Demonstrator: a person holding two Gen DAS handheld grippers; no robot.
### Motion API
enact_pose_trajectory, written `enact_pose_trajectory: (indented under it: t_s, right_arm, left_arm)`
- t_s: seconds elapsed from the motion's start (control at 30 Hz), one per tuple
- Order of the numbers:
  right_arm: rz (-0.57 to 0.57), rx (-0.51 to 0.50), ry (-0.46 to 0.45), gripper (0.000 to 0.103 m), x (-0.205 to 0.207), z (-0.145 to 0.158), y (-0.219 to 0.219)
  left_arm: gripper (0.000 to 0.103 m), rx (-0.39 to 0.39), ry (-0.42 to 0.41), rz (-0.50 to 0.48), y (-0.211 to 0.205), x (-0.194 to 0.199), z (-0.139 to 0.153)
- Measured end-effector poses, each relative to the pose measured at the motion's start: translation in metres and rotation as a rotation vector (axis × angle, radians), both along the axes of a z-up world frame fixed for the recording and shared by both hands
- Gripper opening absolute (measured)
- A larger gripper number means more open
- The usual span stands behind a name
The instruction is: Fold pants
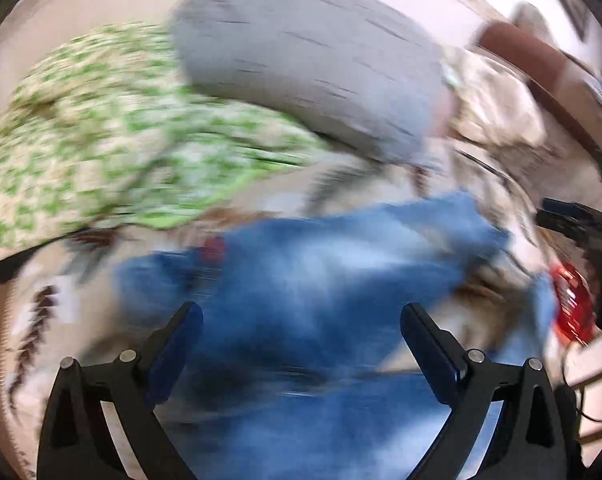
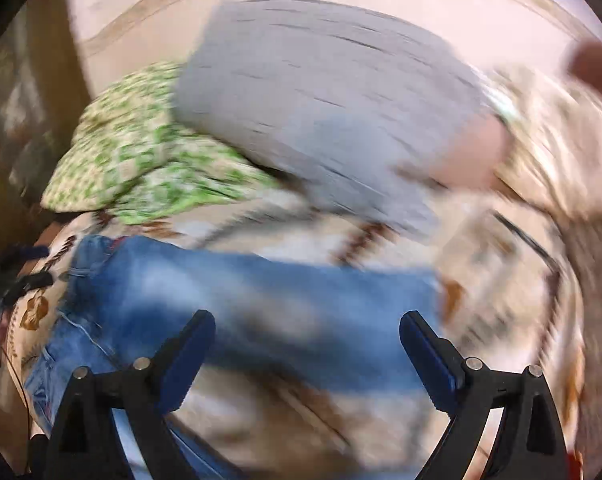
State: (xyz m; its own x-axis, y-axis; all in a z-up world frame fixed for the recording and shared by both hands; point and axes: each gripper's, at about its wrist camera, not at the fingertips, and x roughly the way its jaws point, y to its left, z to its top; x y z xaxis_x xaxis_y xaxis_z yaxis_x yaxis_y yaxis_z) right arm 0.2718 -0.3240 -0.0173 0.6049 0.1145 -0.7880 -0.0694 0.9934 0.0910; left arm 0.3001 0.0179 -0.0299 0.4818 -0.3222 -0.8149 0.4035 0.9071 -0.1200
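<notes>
Blue denim pants point(image 1: 301, 280) lie on a bed with a patterned cream and brown cover point(image 1: 53, 312); both views are motion-blurred. My left gripper point(image 1: 301, 320) is open, jaws wide apart just above the denim, holding nothing. In the right wrist view the pants point(image 2: 241, 292) stretch across from the left, one leg running right. My right gripper point(image 2: 307, 328) is open and empty above that leg. The other gripper's dark body point(image 2: 17, 284) shows at the left edge.
A grey pillow point(image 1: 313, 68) and a green-and-white patterned cloth point(image 1: 101, 132) lie at the far side of the bed; both also show in the right wrist view, the pillow point(image 2: 325, 112) and the cloth point(image 2: 141, 160). A red object point(image 1: 573, 304) sits at the right edge.
</notes>
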Motion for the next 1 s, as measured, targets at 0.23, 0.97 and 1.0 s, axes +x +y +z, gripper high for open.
enact_pose_trajectory:
  t_s: [0.23,0.97,1.0]
  right_arm:
    - [-0.004,0.093,0.156,0.095,-0.084,-0.035,-0.08]
    - [0.235,0.026,-0.003,0.016,-0.172,-0.017,-0.072]
    - [0.227,-0.005,0.007,0.016,-0.189,-0.022,-0.075]
  left_arm:
    - [0.099,-0.054,0.105,-0.379,-0.126,-0.062,-0.036]
    - [0.003,0.147,0.127,-0.773,-0.174,-0.201,-0.058]
    - [0.008,0.163,0.127,-0.791,-0.173,-0.21,-0.063]
